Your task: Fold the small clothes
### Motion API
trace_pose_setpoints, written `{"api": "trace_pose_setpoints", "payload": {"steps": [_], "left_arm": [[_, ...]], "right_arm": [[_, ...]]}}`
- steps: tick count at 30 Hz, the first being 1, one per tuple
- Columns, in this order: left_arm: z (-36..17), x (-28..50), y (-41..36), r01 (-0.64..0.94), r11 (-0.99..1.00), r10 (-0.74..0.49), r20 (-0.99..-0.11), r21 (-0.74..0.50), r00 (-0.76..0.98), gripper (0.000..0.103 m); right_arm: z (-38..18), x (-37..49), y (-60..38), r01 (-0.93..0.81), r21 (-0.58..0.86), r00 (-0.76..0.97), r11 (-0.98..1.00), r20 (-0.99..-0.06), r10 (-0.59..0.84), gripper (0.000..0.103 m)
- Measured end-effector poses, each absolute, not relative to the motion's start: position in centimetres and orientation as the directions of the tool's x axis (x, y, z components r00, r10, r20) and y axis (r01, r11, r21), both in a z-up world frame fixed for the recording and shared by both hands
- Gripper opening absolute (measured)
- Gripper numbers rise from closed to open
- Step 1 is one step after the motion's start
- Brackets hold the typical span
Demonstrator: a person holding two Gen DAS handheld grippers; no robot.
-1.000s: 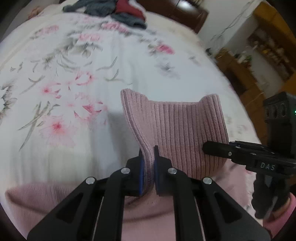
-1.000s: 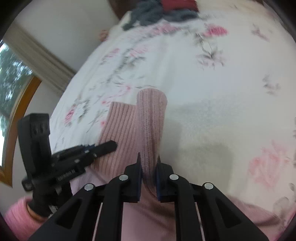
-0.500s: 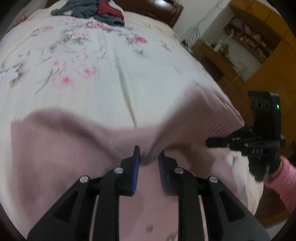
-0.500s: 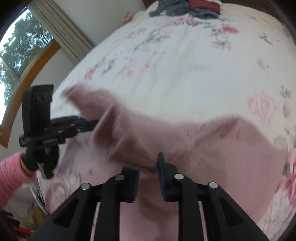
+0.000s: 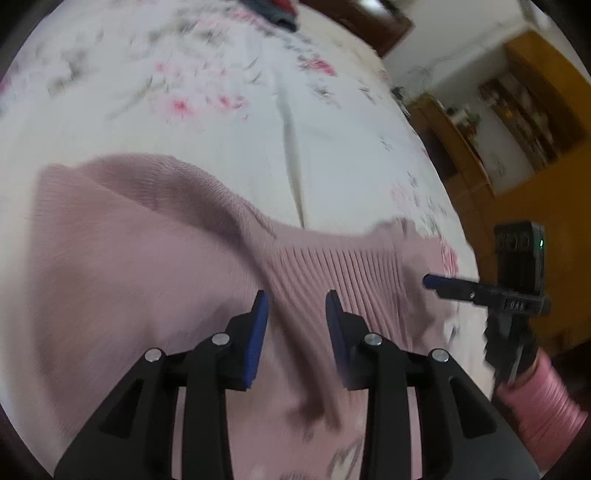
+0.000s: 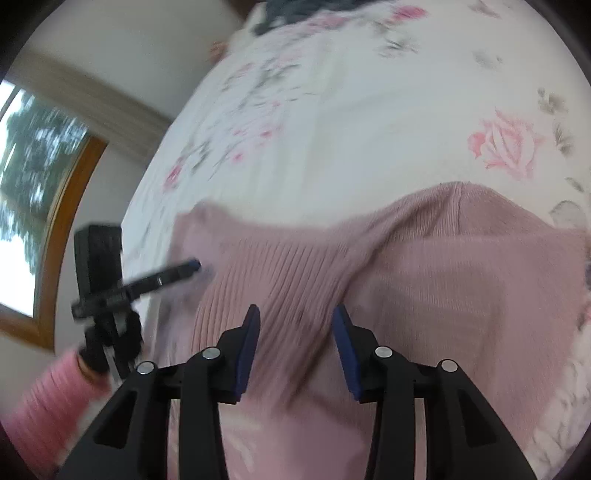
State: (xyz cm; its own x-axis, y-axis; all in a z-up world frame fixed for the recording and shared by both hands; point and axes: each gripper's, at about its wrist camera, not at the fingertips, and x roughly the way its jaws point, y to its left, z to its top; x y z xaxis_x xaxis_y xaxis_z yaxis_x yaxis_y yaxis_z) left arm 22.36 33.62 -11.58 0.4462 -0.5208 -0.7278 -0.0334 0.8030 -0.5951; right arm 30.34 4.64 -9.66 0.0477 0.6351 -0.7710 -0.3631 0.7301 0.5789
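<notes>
A pink knit garment is spread on a floral bedsheet; the left gripper is held parted above its ribbing.

We see a white bedspread with pink floral print | dark wooden headboard beyond | amber wooden cabinets against white wall | daylit wood-framed window, trees outside.

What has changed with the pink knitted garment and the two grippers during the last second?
Both grippers let go: the left gripper and the right gripper, earlier shut on the raised ribbed edge, now stand open. The pink knitted garment dropped and lies spread on the floral bedsheet. The dark clothes pile stayed put.
</notes>
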Motion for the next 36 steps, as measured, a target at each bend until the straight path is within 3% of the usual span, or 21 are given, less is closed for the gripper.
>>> {"api": "trace_pose_setpoints", "payload": {"steps": [3,4,5,7,10,15,20,22,26,29,31,36], "left_arm": [[-13.3,24.3,33.5,-0.089,0.789,-0.516,-0.734,-0.608,0.442,0.027],[-13.8,24.9,33.4,-0.105,0.788,-0.508,-0.738,-0.606,0.445,0.019],[-14.0,25.3,33.3,-0.107,0.793,-0.498,-0.74,-0.6,0.452,0.019],[-14.1,25.9,33.1,-0.104,0.801,-0.485,-0.741,-0.59,0.465,0.016],[-13.6,26.6,33.2,-0.092,0.832,-0.441,-0.753,-0.548,0.489,0.012],[-13.9,26.7,33.5,-0.095,0.847,-0.426,-0.775,-0.523,0.466,0.013],[-11.7,24.3,34.1,-0.117,0.852,-0.387,-0.765,-0.51,0.515,0.013],[-10.4,23.0,33.6,-0.079,0.868,-0.375,-0.752,-0.49,0.543,0.014],[-8.5,20.2,29.9,0.044,0.9,-0.388,-0.753,-0.433,0.532,0.017],[-9.5,19.4,27.7,0.085,0.906,-0.402,-0.782,-0.414,0.476,0.017],[-10.5,19.1,27.3,0.089,0.917,-0.385,-0.807,-0.388,0.448,0.017],[-12.3,19.0,27.8,0.089,0.931,-0.359,-0.836,-0.355,0.416,0.016]], "right_arm": [[-11.5,32.5,5.6,-0.302,0.556,0.044,0.774,-0.803,0.594,0.045],[-12.2,33.1,5.8,-0.281,0.573,0.028,0.77,-0.797,0.604,0.044],[-12.6,33.5,5.9,-0.267,0.574,0.022,0.774,-0.799,0.6,0.041],[-13.1,34.1,6.2,-0.27,0.569,0.026,0.776,-0.802,0.597,0.018],[-13.2,34.9,6.3,-0.257,0.556,0.068,0.79,-0.805,0.589,0.012],[-13.7,35.4,6.1,-0.247,0.529,0.082,0.812,-0.823,0.561,0.013],[-11.6,32.8,4.5,-0.256,0.554,0.085,0.792,-0.803,0.589,0.025],[-10.9,31.2,4.4,-0.27,0.554,0.065,0.787,-0.805,0.589,0.032],[-11.6,28.2,4.9,-0.269,0.569,-0.016,0.777,-0.809,0.587,0.034],[-12.8,27.4,5.2,-0.25,0.576,-0.052,0.778,-0.811,0.583,0.032],[-12.9,27.2,5.0,-0.245,0.584,-0.052,0.774,-0.805,0.591,0.014],[-12.7,26.8,3.7,-0.246,0.563,-0.028,0.789,-0.818,0.575,0.012]]}}
